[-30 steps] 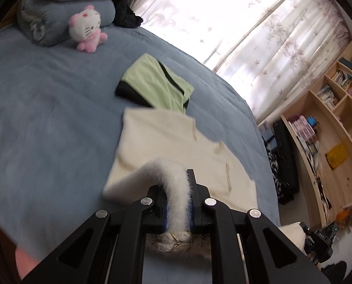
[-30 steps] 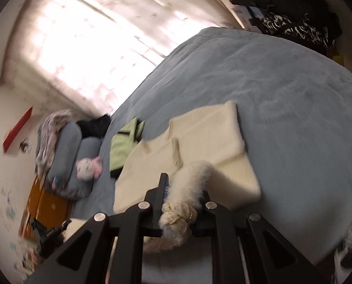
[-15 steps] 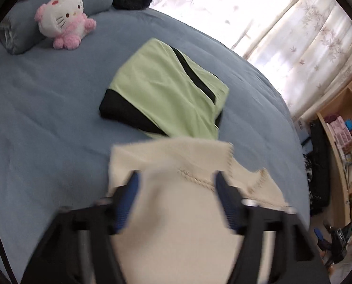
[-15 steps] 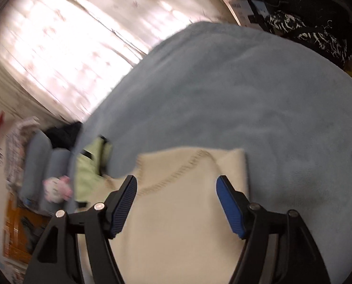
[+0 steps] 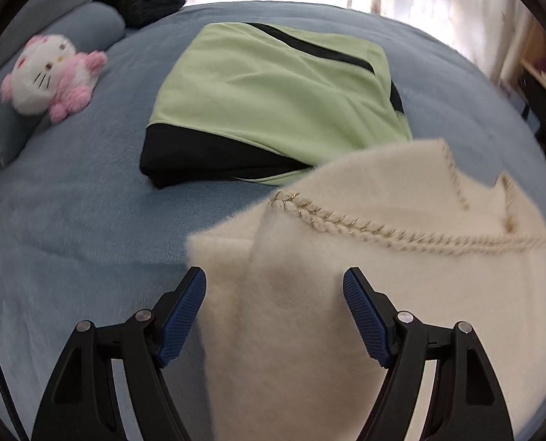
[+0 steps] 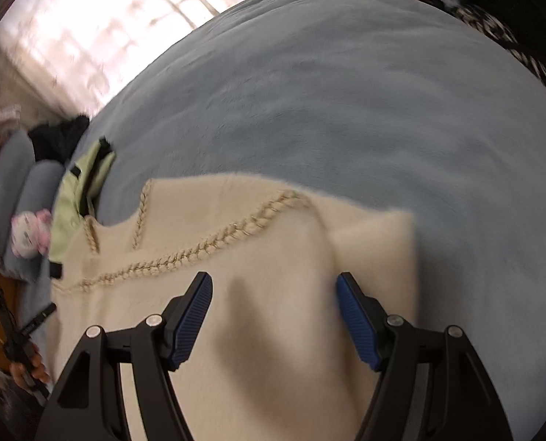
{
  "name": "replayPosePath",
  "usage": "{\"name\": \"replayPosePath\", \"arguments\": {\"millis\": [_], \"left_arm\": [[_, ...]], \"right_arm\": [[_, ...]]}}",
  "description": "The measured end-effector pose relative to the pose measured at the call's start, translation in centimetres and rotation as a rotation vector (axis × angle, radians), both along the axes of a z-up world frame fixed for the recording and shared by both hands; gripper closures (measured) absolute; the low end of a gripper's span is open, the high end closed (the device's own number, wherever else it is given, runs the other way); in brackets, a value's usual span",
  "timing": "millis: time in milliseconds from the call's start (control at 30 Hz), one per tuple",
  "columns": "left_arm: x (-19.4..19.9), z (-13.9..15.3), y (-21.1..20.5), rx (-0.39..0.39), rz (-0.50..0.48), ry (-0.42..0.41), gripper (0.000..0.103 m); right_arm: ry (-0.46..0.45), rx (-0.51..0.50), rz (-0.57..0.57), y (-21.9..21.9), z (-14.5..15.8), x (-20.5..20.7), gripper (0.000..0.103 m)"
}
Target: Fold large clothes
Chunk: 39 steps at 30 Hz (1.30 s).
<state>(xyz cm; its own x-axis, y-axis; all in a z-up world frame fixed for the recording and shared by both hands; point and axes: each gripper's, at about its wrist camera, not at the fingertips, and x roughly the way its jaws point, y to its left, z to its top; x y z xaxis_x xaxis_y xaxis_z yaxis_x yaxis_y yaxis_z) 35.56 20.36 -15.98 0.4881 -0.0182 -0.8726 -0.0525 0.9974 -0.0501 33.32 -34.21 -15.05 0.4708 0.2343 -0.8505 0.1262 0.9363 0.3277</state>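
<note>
Left wrist view: cream sweater (image 5: 365, 294) on blue bed (image 5: 71, 220), probably soft and floppy; pinch folded edges; both grippers (image 5: 275, 312) (image 6: 273, 316) spread wide, empty

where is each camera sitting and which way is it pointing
Left wrist: on the left gripper, angled down at the cream sweater, green garment and plush toy; open black fingers show.
Right wrist: on the right gripper, angled down across the sweater and blue bed; open fingers show.
Shared: sweater, green garment, toy, bed.
</note>
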Motion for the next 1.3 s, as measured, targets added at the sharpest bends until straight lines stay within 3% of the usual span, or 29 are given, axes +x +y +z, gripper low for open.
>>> {"name": "replayPosePath", "arguments": {"millis": [100, 133, 200, 233, 267, 433, 600, 700, 800, 967, 1000, 1100, 1167, 1300], "left_arm": [[0.0, -0.6, -0.5, 0.016, -0.051, -0.023, 0.04], [0.1, -0.7, -0.6, 0.003, -0.066, -0.033, 0.05], [0.5, -0.8, -0.8, -0.005, -0.077, -0.045, 0.068], [0.7, -0.7, -1.1, 0.015, -0.073, -0.056, 0.088], [0.7, -0.6, -1.3, 0.037, -0.07, -0.065, 0.096], [-1.1, 1.9, -2.4, 0.096, -0.053, -0.176, 0.098], [-2.0, 6.7, -0.9, -0.013, 0.03, -0.262, 0.098], [-0.9, 8.5, -1.3, -0.001, 0.048, -0.316, 0.098], [1.5, 7.4, -1.5, -0.004, 0.074, -0.296, 0.098], [4.5, -1.2, -1.6, 0.063, 0.1, -0.12, 0.097], [4.5, -2.2, -1.5, 0.05, 0.102, -0.113, 0.097], [4.6, -2.5, -1.4, 0.04, 0.101, -0.122, 0.095], [4.5, -2.1, -1.2, 0.029, 0.097, -0.12, 0.09], [3.1, 0.4, -0.9, 0.045, 0.145, -0.174, 0.084]], "right_arm": [[-0.004, -0.08, 0.027, 1.1, -0.7, 1.0, 0.034], [-0.015, -0.103, 0.031, 1.4, -0.8, 1.1, 0.04], [-0.026, -0.176, 0.036, 2.1, -1.0, 1.0, 0.059], [-0.034, -0.196, 0.038, 2.2, -1.0, 0.8, 0.077], [-0.04, -0.204, 0.039, 2.3, -0.9, 0.5, 0.091], [-0.16, -0.207, -0.012, 2.1, 1.9, -2.3, 0.094], [-0.329, -0.144, -0.133, 0.2, 7.6, -5.2, 0.096], [-0.363, -0.174, -0.158, 0.2, 8.8, -4.2, 0.096], [-0.317, -0.179, -0.187, 0.1, 7.2, -1.4, 0.096], [-0.078, -0.278, -0.215, 0.3, -1.7, 2.6, 0.095], [-0.079, -0.267, -0.225, 0.1, -2.6, 2.5, 0.095], [-0.086, -0.262, -0.229, -0.2, -2.3, 2.4, 0.093], [-0.074, -0.256, -0.214, -0.4, -1.9, 2.5, 0.086], [-0.108, -0.277, -0.253, 0.6, 0.9, 1.2, 0.082]]}}
